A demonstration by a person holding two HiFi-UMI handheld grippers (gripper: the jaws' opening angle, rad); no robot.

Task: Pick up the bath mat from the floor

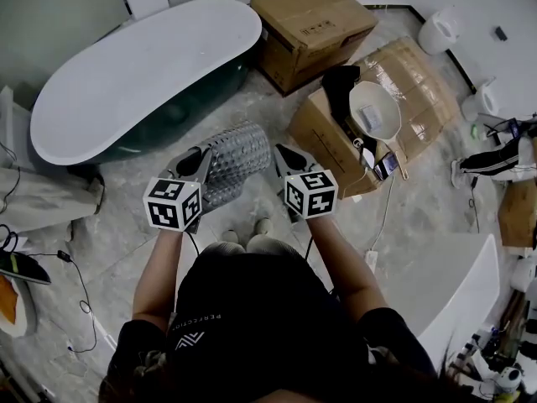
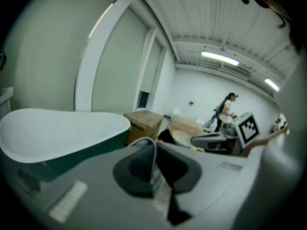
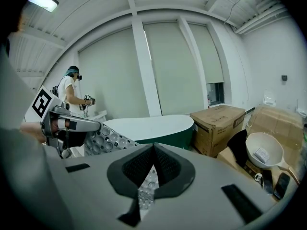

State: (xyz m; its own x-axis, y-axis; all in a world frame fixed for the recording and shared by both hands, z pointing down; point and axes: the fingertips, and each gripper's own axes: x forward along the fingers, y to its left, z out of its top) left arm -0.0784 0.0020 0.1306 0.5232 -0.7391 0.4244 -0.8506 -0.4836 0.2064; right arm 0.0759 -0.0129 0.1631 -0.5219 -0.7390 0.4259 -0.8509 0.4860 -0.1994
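Two grippers are sharing the load: we are holding the mat (image 1: 237, 159) up in front of us, well above the floor (image 1: 126, 225), with the tub (image 1: 143, 65) beyond it on the far left. Our left gripper (image 1: 200, 156) is pinching the mat's left near corner, its jaws closed on a thin clear edge, as the left gripper view is showing. Our right gripper (image 1: 282, 154) is clamping the right near corner, with bubbled plastic showing between its pads in the right gripper view. So the mat is lying straight between the two sets of jaws and running away from them toward the far side, its long axis pointing away from us and its sides curling. Neither hand is nearer; both are standing level at the near edge. We are judging the pick-up as nearly done, though whether the far end is hanging free of the floor we cannot tell.
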